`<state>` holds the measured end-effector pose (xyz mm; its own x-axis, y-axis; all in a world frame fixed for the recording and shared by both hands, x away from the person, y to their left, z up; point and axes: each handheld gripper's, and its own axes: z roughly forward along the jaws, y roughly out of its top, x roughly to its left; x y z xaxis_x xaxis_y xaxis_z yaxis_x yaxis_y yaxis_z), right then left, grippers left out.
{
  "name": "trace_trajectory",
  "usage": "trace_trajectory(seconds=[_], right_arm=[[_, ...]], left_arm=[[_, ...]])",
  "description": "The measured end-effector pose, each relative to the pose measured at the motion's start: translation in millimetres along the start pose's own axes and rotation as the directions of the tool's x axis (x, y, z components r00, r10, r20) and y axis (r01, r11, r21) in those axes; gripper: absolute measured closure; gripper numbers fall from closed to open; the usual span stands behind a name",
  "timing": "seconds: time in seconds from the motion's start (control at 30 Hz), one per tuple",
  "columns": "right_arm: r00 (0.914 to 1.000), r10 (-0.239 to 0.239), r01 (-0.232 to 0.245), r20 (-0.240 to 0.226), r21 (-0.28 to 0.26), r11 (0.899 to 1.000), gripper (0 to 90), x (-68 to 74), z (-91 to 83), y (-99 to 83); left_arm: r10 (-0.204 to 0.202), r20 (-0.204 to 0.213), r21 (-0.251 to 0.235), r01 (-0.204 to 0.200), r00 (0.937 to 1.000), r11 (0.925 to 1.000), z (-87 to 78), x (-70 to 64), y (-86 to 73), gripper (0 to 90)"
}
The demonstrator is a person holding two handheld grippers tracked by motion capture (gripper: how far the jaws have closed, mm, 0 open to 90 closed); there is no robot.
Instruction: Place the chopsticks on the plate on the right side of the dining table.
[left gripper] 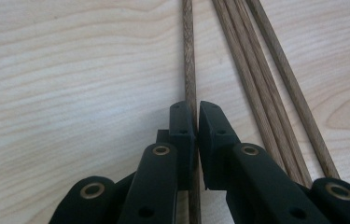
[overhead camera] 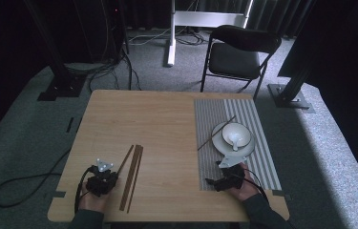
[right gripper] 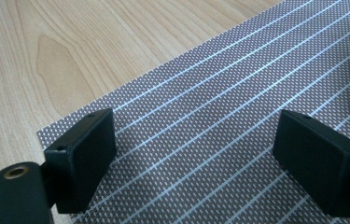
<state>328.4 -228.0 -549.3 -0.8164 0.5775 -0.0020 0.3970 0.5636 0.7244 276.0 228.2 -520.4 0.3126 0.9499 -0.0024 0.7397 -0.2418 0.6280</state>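
My left gripper (overhead camera: 110, 177) (left gripper: 196, 109) is down at the near left of the wooden table (overhead camera: 157, 119), shut on a single brown chopstick (left gripper: 189, 70) (overhead camera: 125, 159) that still lies on the wood. Three more chopsticks (left gripper: 266, 79) (overhead camera: 135, 174) lie close beside it on the right. My right gripper (overhead camera: 213, 183) (right gripper: 196, 135) hovers open over the near left corner of a grey striped placemat (right gripper: 219, 107) (overhead camera: 262, 143), nothing between its jaws. On the mat a white plate (overhead camera: 220, 144) carries a white bowl (overhead camera: 237, 131) with a spoon (overhead camera: 235, 140). Another chopstick (overhead camera: 215, 135) leans across the plate's left rim.
A black folding chair (overhead camera: 238, 52) stands beyond the far edge of the table. Black frame posts (overhead camera: 52, 57) and cables (overhead camera: 19, 186) are on the carpet around it. Bare wood lies between the two grippers and across the far left of the table.
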Motion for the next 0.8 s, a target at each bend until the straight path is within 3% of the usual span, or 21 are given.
trace_trajectory(seconds=[0.6, 0.8], right_arm=[[1.0, 0.0, 0.0, 0.0, 0.0, 1.0, 12.4, 0.0, 0.0, 0.0], [1.0, 0.0, 0.0, 0.0, 0.0, 1.0, 12.4, 0.0, 0.0, 0.0]], left_arm=[[0.016, 0.003, -0.07, -0.015, 0.9999, 0.9974, -11.6, -3.0, 18.1, 84.4], [0.042, 0.02, -0.094, -0.04, 0.9989, 0.9948, -14.1, -7.4, 28.1, 84.4]])
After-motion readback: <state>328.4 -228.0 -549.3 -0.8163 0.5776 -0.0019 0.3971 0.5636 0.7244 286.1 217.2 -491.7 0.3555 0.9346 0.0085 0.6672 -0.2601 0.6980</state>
